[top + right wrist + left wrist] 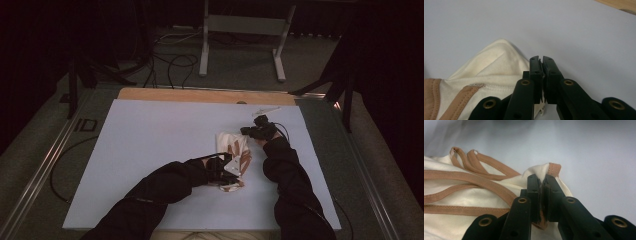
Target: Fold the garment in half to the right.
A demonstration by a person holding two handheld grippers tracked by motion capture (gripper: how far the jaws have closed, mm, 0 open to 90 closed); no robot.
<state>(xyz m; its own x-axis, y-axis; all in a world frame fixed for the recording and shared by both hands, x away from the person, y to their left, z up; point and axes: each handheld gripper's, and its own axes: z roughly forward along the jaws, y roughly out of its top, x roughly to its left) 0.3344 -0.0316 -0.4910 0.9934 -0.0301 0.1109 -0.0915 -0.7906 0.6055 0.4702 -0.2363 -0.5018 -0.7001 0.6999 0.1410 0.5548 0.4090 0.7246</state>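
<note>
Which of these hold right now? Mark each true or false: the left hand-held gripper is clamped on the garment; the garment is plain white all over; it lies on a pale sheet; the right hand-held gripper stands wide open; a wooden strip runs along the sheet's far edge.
1. The left hand-held gripper is clamped on the garment. True: its jaws pinch a brown-trimmed edge.
2. The garment is plain white all over. False: it is cream with brown trim.
3. It lies on a pale sheet. True.
4. The right hand-held gripper stands wide open. False: its jaws are shut.
5. A wooden strip runs along the sheet's far edge. True.
</note>
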